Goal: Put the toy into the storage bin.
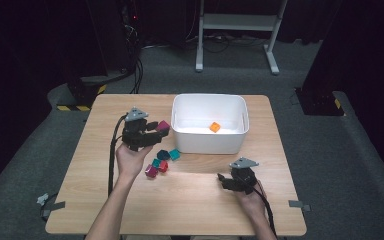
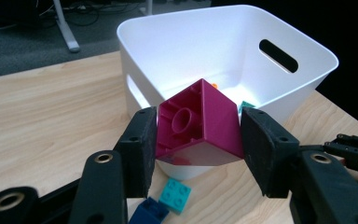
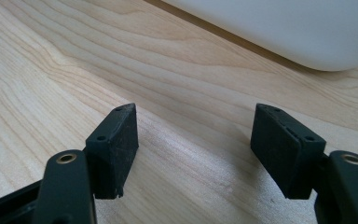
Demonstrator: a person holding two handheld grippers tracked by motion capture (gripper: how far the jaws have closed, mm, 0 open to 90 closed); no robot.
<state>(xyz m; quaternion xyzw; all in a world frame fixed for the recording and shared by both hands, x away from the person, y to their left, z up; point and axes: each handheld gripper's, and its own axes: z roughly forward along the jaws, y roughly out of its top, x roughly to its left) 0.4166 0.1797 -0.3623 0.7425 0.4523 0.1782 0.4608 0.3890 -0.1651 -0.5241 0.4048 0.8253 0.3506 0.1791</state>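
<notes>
High view: above the near edge, facing forward and down. Gripper views: close, low over the tabletop [image 1: 190, 200], both facing the white bin [image 1: 210, 125].

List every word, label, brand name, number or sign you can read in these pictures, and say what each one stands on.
None: no readable writing anywhere.
magenta block: studs and a moulded ring, no letters.
white bin: plain walls.
yellow-and-black striped strip on the floor: a hazard pattern, no words.
left gripper and right gripper: no markings.
</notes>
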